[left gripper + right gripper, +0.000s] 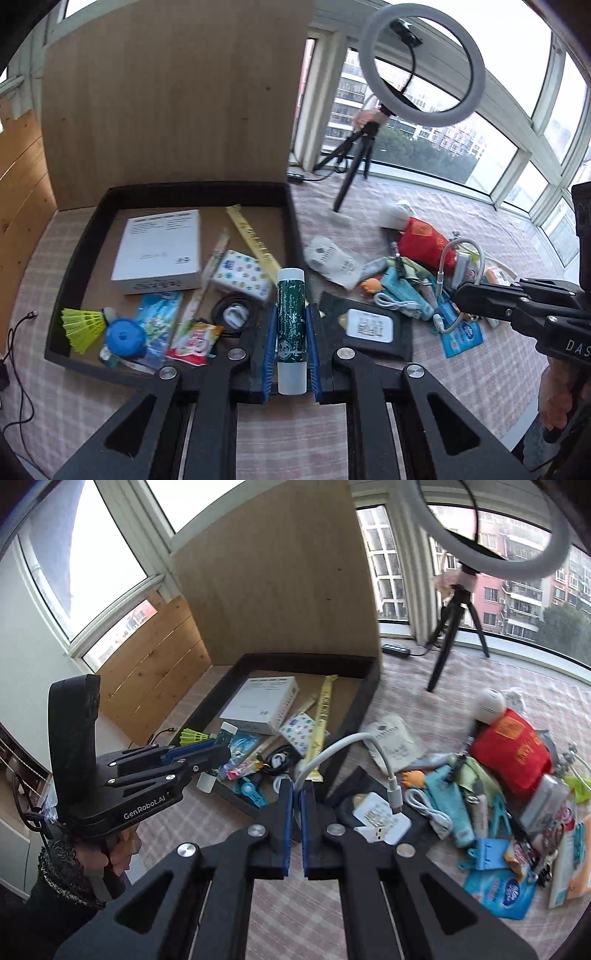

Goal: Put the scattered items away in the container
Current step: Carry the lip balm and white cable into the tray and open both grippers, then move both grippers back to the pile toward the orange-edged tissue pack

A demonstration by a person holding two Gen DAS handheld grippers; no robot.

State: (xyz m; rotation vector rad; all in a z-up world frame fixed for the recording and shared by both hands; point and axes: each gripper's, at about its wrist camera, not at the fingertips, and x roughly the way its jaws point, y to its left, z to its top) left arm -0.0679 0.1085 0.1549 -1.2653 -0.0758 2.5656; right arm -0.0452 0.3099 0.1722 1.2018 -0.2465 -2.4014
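You cannot read the print on the green tube [290,325]; it is too fine. Your right gripper's fingers [286,823] hide where the white cable [334,747] ends between them. The ring light [495,524] runs off the top edge, and the red pouch [511,751] smears with blur.

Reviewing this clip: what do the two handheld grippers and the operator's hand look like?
Both grippers are matte black angular linkages with silver pivot bolts and blue ribbed pads. The left gripper carries white "GenRobot.AI" lettering and an upright black housing; the left hand on its grip wears a dark lace cuff. The right gripper shows partial white letters "DAS".
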